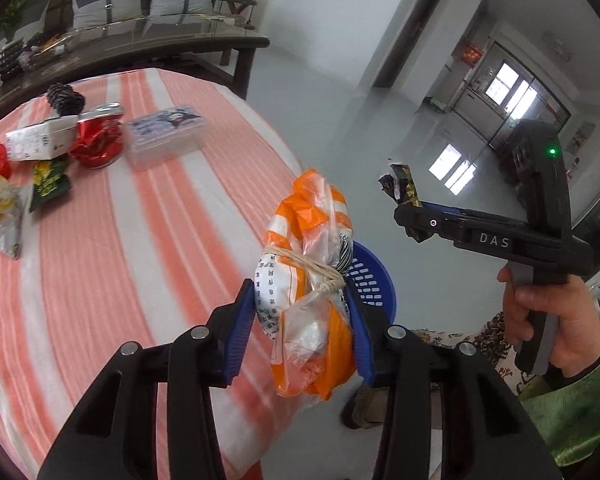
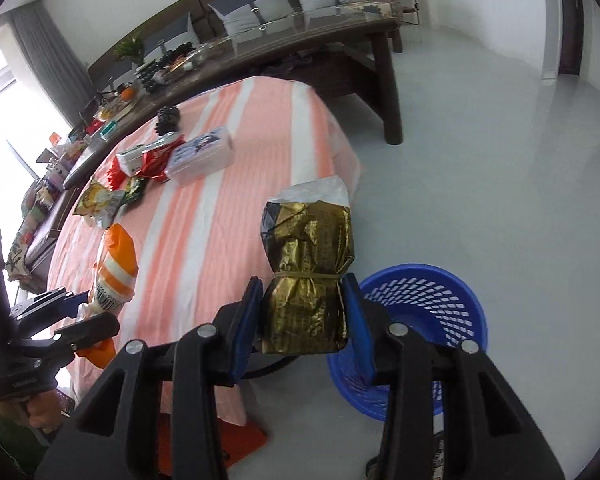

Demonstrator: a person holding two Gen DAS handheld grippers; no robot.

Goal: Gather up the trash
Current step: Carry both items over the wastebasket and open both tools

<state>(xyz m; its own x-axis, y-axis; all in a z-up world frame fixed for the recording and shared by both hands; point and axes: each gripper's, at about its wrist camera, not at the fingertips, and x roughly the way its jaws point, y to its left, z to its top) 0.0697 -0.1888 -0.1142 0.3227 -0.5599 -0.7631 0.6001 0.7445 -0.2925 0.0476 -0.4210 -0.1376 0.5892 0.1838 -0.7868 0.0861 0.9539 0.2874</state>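
My left gripper [image 1: 302, 292] is shut on an orange and white plastic bundle [image 1: 308, 280] tied with string, held up past the table's edge. My right gripper [image 2: 302, 288] is shut on a gold foil bundle [image 2: 308, 276] bound with a band. In the left wrist view the right gripper [image 1: 400, 204] appears at the right, with the dark foil bundle [image 1: 398, 184] sticking out of it. The left gripper [image 2: 80, 316] with the orange bundle [image 2: 116, 268] shows at the left of the right wrist view. A blue mesh basket [image 2: 424, 320] stands on the floor below the table's edge, partly hidden behind my fingers.
The table with the pink striped cloth [image 1: 140, 240] still carries wrappers, a red foil wad [image 1: 98, 144], a white carton [image 1: 40, 140], a clear plastic box [image 1: 166, 134] and a pine cone [image 1: 64, 98]. A long dark table [image 2: 300, 40] and a sofa stand beyond. The pale floor [image 2: 500, 160] lies to the right.
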